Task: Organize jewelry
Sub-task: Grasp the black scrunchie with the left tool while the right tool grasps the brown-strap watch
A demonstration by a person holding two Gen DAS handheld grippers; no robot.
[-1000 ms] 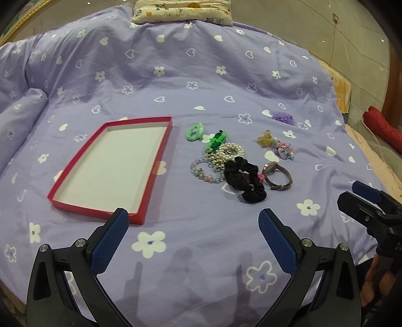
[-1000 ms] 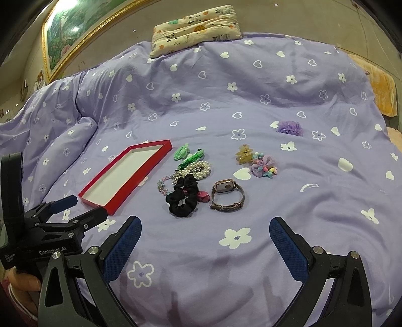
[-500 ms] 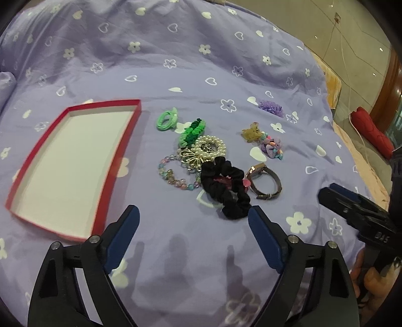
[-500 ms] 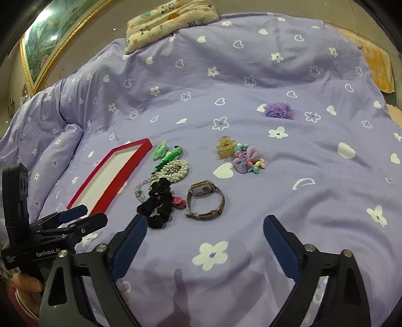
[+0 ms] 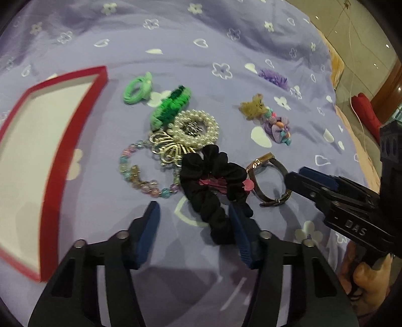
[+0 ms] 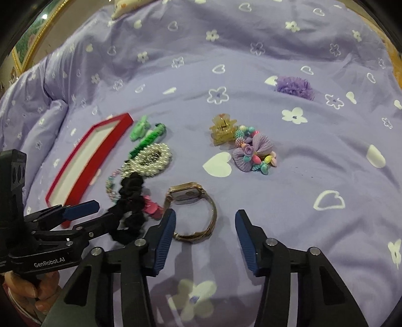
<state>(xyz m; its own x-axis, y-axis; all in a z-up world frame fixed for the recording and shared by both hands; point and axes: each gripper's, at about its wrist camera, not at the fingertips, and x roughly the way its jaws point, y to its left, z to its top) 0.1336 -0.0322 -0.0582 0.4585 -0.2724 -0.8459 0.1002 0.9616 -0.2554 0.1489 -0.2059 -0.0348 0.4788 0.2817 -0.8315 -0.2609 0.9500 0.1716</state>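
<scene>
A red tray [image 5: 75,130] with a white floor lies on the purple bedspread at left; it also shows in the right wrist view [image 6: 75,161]. Beside it lie a black scrunchie [image 5: 213,186], a pearl bracelet [image 5: 196,127], a bead bracelet [image 5: 135,173], green hair ties [image 5: 137,88] and a gold watch [image 6: 196,208]. My left gripper [image 5: 194,229] is open, its right finger against the scrunchie's near end. My right gripper [image 6: 203,236] is open just in front of the watch, its left finger beside the band.
Further right lie a tan claw clip [image 6: 222,128], a pastel bead-and-bow hair tie [image 6: 253,153] and a purple scrunchie [image 6: 295,86]. A pillow [image 6: 125,6] sits at the bed's far end. The bed's right edge and a red object [image 5: 364,110] are at right.
Both grippers have moved forward and down toward the jewelry pile. Their jaws have narrowed but remain open. The left now reaches the black scrunchie, the right the watch.
</scene>
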